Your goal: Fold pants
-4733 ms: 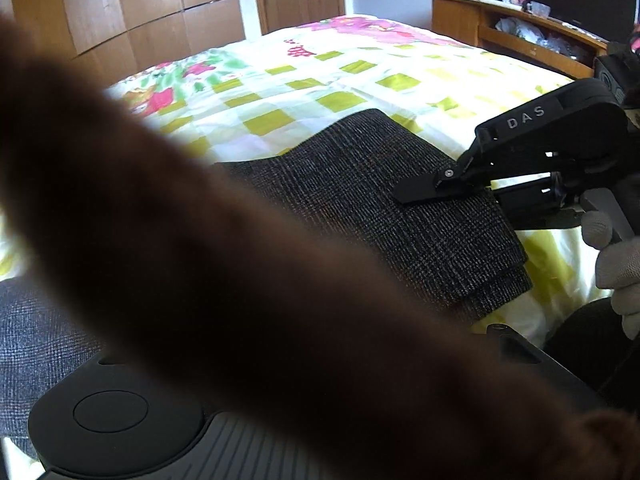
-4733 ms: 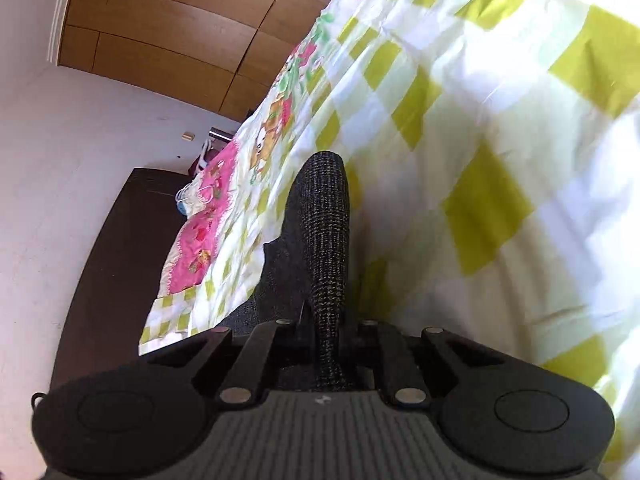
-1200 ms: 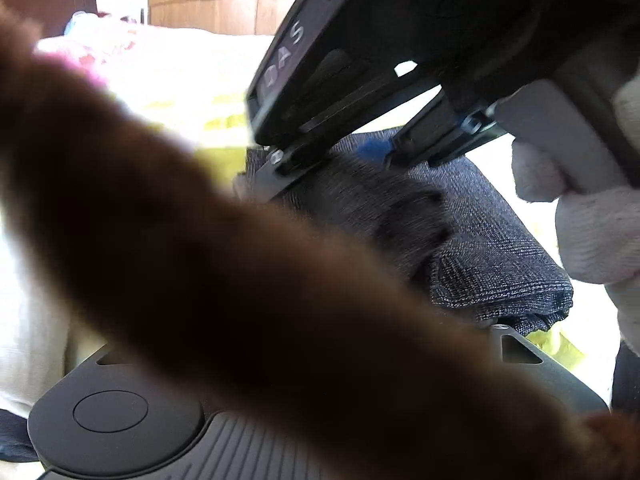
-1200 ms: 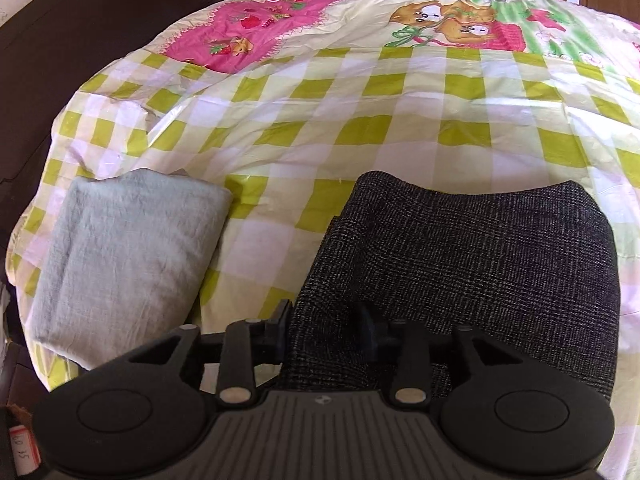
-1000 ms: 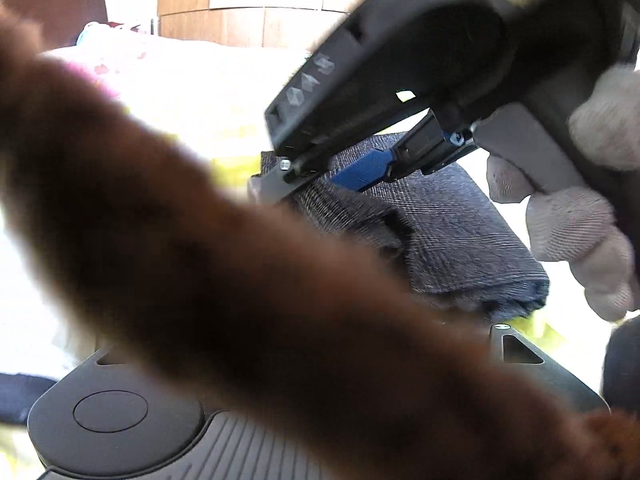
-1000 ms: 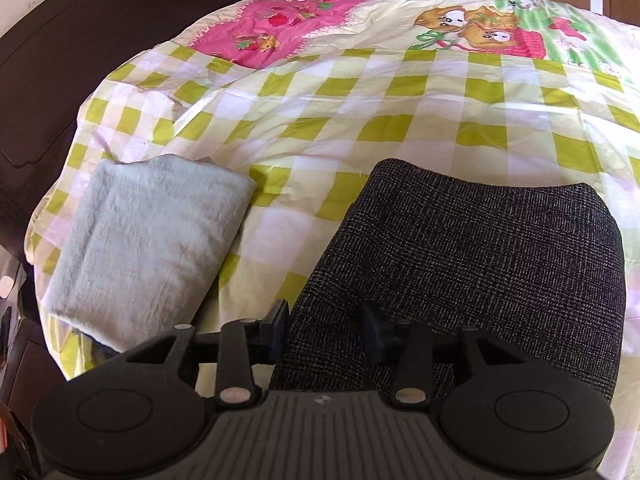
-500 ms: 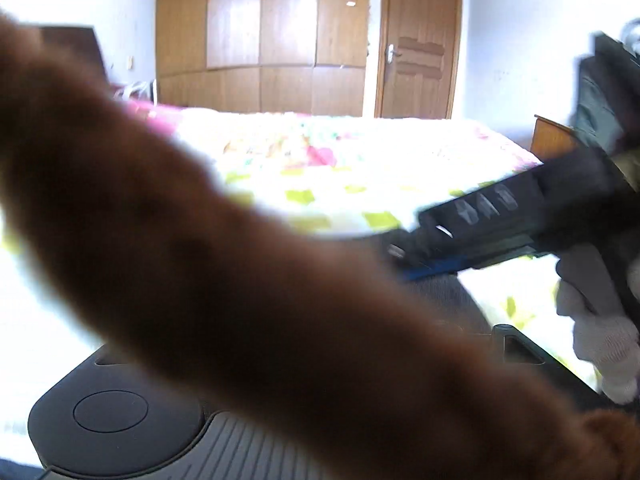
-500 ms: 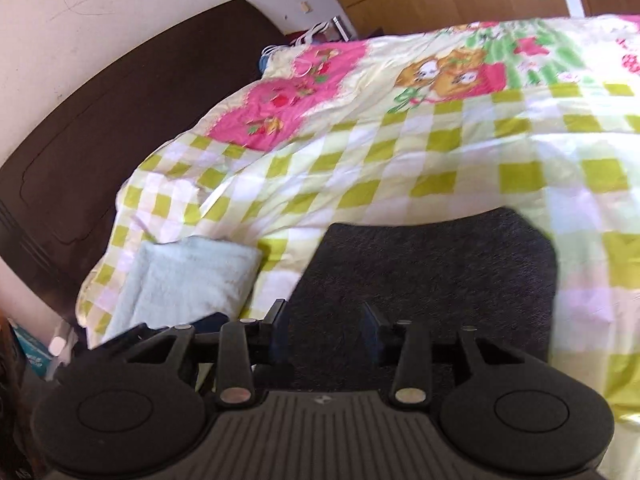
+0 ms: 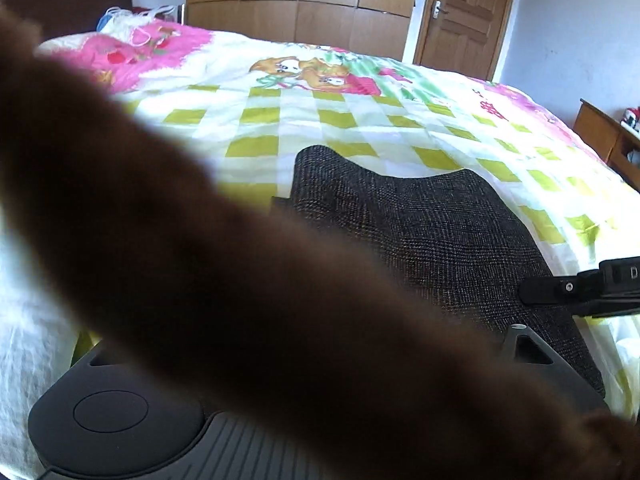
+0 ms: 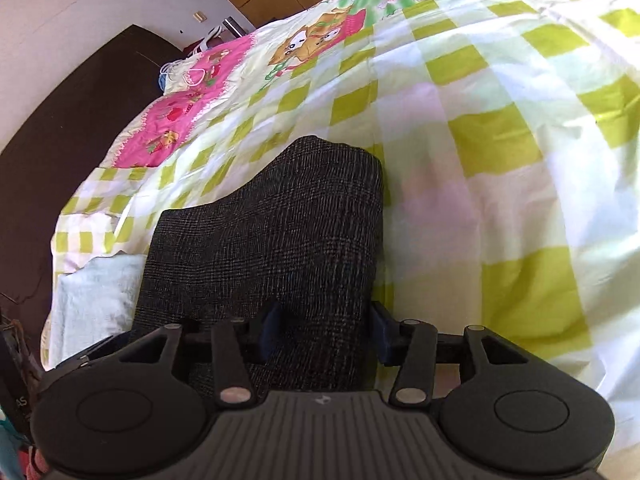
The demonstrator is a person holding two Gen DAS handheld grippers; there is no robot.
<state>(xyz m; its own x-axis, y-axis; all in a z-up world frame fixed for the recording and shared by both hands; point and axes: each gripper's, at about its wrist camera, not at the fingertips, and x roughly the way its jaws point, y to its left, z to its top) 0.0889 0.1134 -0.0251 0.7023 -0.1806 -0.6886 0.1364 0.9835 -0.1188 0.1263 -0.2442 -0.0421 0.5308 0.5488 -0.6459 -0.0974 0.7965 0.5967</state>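
Pants (image 10: 264,248) lie as a folded dark tweed rectangle on the checked bedspread (image 10: 500,140), near the bed's edge, just beside a pale folded towel (image 10: 96,296) at 9 o'clock in the right wrist view. Right gripper (image 10: 324,330) has its jaws spread, straddling the near edge of the stack with the pads apart from the cloth, not pinching. Left gripper: a blurred brown furry thing (image 9: 240,280) covers its fingers in the left wrist view, so I can't tell its jaw state. Fold looks nearly done; far edge at 12 o'clock bulges up. My call: lift the right gripper straight off without snagging the top layer, then press the raised corner flat and square the edges.
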